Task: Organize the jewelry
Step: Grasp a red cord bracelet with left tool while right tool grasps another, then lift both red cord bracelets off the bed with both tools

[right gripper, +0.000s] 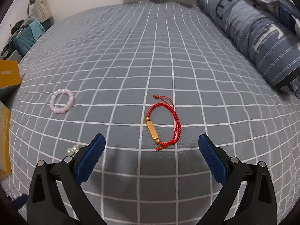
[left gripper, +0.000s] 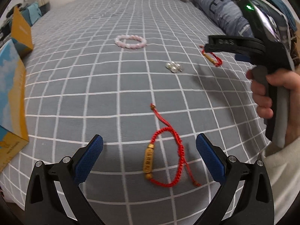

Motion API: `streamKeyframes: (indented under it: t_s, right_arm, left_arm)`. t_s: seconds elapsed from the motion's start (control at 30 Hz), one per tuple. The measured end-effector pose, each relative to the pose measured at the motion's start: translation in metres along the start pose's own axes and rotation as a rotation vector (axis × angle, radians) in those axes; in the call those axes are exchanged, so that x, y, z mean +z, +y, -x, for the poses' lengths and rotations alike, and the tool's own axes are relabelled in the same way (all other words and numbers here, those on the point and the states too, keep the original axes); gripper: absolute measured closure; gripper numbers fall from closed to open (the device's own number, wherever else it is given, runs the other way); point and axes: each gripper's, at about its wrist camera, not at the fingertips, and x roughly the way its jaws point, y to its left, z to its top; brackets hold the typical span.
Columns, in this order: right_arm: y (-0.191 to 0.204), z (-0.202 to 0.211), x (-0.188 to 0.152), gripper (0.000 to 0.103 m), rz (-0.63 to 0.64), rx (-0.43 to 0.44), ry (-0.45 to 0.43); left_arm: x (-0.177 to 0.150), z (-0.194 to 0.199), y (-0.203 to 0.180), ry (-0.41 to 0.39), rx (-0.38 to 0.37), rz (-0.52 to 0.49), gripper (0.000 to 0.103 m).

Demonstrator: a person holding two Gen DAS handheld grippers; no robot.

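1. Bedsheet (left gripper: 93,86) was matt grey woven cloth with a white grid, soft looking.
2. Both red bracelets, (left gripper: 165,161) and (right gripper: 165,121), were braided cord with dull gold, metal-looking tube beads.
3. Pink bead bracelet (left gripper: 130,41) looked smooth and slightly glossy.
4. Pearl cluster (left gripper: 173,67) was properly shiny.
5. Left gripper (left gripper: 149,148) pads (left gripper: 88,159) were rough, textured blue rubber on matt black plastic.
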Motion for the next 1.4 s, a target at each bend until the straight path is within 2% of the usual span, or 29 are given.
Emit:
streamKeyframes:
  t_s: [0.17, 0.33, 0.4, 0.47, 0.57, 0.63, 0.8, 0.97, 1.03, 1.1, 1.4]
  right_arm:
    - [0.0, -0.019, 0.003, 0.011, 0.0, 0.001, 0.024]
    - [-0.008, -0.034, 0.003, 0.027, -0.019, 0.003, 0.063]
    - [-0.012, -0.039, 0.003, 0.035, -0.027, 0.008, 0.076]
    - [-0.014, -0.042, 0.003, 0.039, -0.034, 0.008, 0.077]
    - [-0.014, -0.042, 0.003, 0.052, -0.024, 0.011, 0.069]
    - [-0.015, -0.041, 0.003, 0.064, -0.028, 0.017, 0.068]
    - [-0.016, -0.04, 0.002, 0.075, -0.034, 0.02, 0.07]
    - [-0.015, -0.037, 0.0, 0.081, -0.047, 0.017, 0.069]
    - [-0.015, -0.036, 0.0, 0.087, -0.05, 0.015, 0.068]
    - [-0.016, -0.036, 0.0, 0.091, -0.056, 0.018, 0.063]
    - [-0.015, -0.032, -0.001, 0.092, -0.063, 0.012, 0.049]
  left_arm:
    - [-0.003, -0.013, -0.006, 0.02, -0.02, -0.001, 0.006]
    - [-0.008, -0.019, -0.008, 0.026, -0.008, -0.014, 0.007]
    - [-0.009, -0.017, -0.009, 0.029, 0.001, -0.023, 0.014]
    - [-0.01, -0.017, -0.011, 0.033, 0.027, -0.037, 0.029]
    - [-0.011, -0.012, -0.008, 0.031, 0.011, -0.03, 0.045]
    - [-0.011, -0.011, -0.006, 0.037, 0.007, -0.028, 0.052]
    - [-0.01, -0.011, -0.003, 0.044, -0.003, -0.027, 0.064]
    - [-0.009, -0.01, 0.0, 0.047, -0.022, -0.015, 0.085]
    - [-0.008, -0.009, 0.001, 0.047, -0.025, -0.012, 0.091]
    - [-0.008, -0.008, 0.003, 0.041, -0.034, -0.005, 0.092]
    - [-0.005, 0.002, 0.004, 0.004, -0.019, -0.015, 0.093]
